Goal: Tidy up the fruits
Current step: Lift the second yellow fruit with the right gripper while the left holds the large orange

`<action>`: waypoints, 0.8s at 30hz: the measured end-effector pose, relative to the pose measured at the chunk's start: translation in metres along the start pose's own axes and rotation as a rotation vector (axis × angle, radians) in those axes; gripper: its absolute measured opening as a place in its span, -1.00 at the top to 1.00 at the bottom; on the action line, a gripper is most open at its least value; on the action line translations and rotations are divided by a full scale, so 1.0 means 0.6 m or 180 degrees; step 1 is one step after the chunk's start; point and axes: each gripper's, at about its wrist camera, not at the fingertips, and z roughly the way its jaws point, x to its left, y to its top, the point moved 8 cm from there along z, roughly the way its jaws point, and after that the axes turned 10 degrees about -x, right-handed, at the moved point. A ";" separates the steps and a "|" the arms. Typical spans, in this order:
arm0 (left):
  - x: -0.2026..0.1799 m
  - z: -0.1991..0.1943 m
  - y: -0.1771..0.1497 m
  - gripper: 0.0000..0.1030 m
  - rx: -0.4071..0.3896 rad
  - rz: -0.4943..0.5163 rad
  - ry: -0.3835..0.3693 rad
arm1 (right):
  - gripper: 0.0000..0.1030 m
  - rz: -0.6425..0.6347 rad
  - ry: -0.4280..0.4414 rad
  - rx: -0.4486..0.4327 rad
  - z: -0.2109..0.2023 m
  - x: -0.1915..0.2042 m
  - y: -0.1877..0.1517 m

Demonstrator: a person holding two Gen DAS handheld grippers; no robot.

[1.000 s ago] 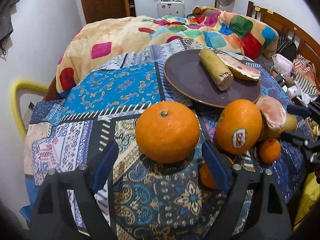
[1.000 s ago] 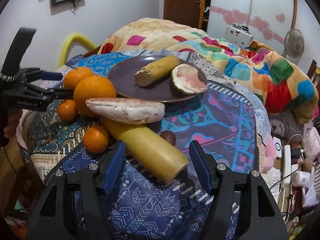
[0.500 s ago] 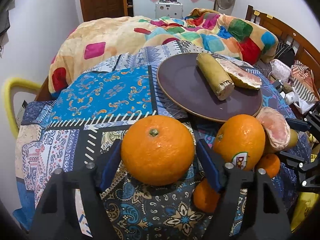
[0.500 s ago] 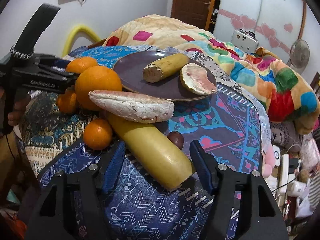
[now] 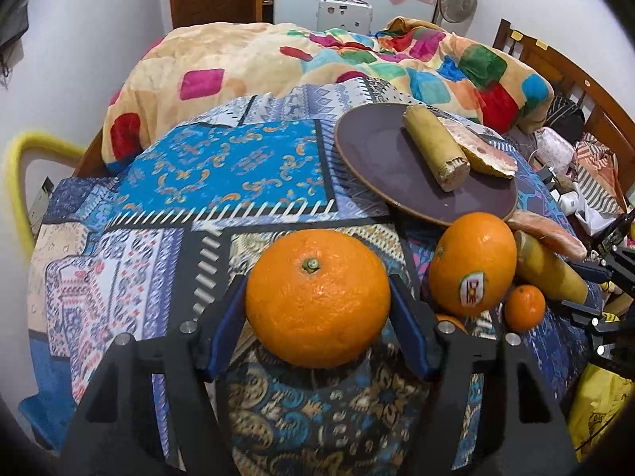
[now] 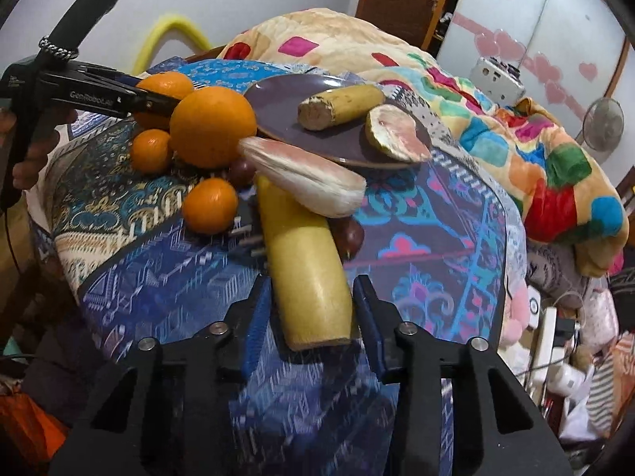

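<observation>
My left gripper (image 5: 317, 309) is shut on a large orange (image 5: 317, 297) on the patterned cloth (image 5: 222, 170). A second large orange with a sticker (image 5: 472, 263) and a small orange (image 5: 524, 308) lie to its right. My right gripper (image 6: 311, 313) has its jaws close on both sides of a yellow sugarcane piece (image 6: 305, 273). A pomelo wedge (image 6: 305, 178) rests on that piece's far end. The brown plate (image 6: 278, 107) holds another cane piece (image 6: 341, 107) and a pomelo wedge (image 6: 397, 139). Small oranges (image 6: 209, 206) lie to the left.
A colourful blanket (image 5: 317, 63) lies behind the plate. Dark round fruits (image 6: 349, 234) sit beside the cane piece. A wooden headboard (image 5: 563, 75) and clutter are at the right. A yellow chair frame (image 5: 24, 166) stands at the left edge.
Both grippers moved forward and their jaws narrowed. The left jaws came up against the large orange. The right jaws closed in around the near end of the cane piece.
</observation>
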 end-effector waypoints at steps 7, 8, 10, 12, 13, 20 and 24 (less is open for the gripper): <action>0.011 -0.057 -0.025 -0.32 -0.0035 0.0020 0.0016 | 0.30 0.0231 -0.0019 0.0048 -0.030 0.000 -0.026; 0.010 -0.063 -0.029 -0.32 -0.0034 0.0022 0.0011 | 0.30 0.0269 -0.0014 0.0061 -0.036 0.001 -0.031; 0.008 -0.074 -0.039 -0.32 -0.0020 0.0023 -0.0004 | 0.30 0.0317 -0.0005 0.0086 -0.042 0.002 -0.036; 0.005 -0.082 -0.052 -0.32 0.0014 0.0022 -0.0036 | 0.30 0.0359 -0.0005 0.0107 -0.048 0.005 -0.040; 0.003 -0.086 -0.059 -0.32 0.0031 0.0026 -0.0051 | 0.30 0.0384 -0.0002 0.0121 -0.050 0.005 -0.041; -0.018 -0.094 -0.087 -0.32 0.0092 0.0073 -0.0138 | 0.29 0.0434 -0.0019 0.0165 -0.049 0.003 -0.037; -0.024 -0.091 -0.090 -0.32 0.0071 0.0129 -0.0115 | 0.29 0.0426 -0.0055 0.0067 -0.050 -0.001 -0.020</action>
